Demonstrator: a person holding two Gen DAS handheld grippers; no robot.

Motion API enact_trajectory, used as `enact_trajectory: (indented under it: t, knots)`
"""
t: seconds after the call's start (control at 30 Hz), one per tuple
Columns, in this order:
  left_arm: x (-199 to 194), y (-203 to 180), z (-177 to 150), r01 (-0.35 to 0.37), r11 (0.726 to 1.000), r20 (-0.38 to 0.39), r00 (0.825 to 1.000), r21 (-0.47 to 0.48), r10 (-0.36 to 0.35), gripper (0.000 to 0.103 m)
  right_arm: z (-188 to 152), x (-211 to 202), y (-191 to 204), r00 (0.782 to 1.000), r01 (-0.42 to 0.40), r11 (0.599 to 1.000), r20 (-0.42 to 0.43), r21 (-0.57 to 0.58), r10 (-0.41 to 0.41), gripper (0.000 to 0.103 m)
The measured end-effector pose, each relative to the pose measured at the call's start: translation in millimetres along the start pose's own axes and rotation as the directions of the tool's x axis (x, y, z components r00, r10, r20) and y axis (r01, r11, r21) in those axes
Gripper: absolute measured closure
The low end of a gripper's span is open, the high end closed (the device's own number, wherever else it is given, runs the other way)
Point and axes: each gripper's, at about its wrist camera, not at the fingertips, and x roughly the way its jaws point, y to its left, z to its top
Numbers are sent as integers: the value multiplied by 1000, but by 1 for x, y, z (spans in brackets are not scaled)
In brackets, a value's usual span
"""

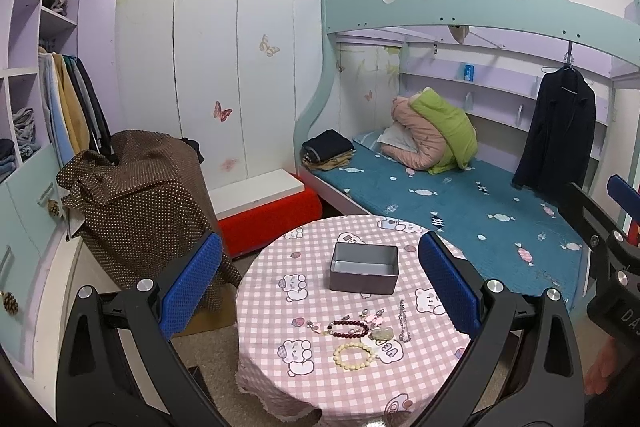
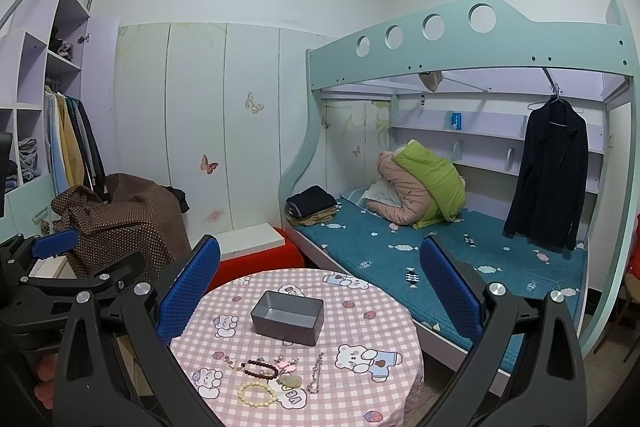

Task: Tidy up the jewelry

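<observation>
Round table (image 1: 440,367) under a pink checked cloth, seen from both hand-held tools; an open grey tin box (image 1: 364,268) stands near the middle, empty as far as its inside shows; the jewelry lies in a loose cluster on the near side of the box, well apart from it.

Cluster, left to right: a dark red bead bracelet (image 1: 347,327); a cream bead bracelet (image 1: 355,356) just in front of it; small pink charms (image 1: 376,317) and a pale stone pendant (image 1: 382,334) touching or nearly touching the red beads; a thin silver chain (image 1: 404,321) lying straight, off to the right.

Left gripper (image 1: 320,283) and right gripper (image 2: 320,287): both spread wide, blue pads (image 1: 192,283) far apart, nothing held; both hang above the table, not yet down at the pieces.

Likely hazards, judged from this layout: the charms, pendant and red bracelet lie so close that a pinch at one may drag or lift a neighbour; the chain is thin and flat on the cloth, so the pads may close on fabric instead and pull the cloth, shifting the box; beads may roll out of a loose pinch; the cream bracelet sits nearest the table edge and could be nudged off.
</observation>
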Motion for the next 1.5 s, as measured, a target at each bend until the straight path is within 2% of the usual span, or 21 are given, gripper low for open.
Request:
enact_trajectory:
  t: [1.07,1.5]
  knots:
    - [-1,5,-5,15,1000,-13,1000,-14,-15,5,-2,-4,3,1000,-16,1000,-24,-12,15,7]
    - [17,7,-14,-6,1000,-60,998,-16,5,5,-9,5,1,999,3,1000,-54,-7,-3,7]
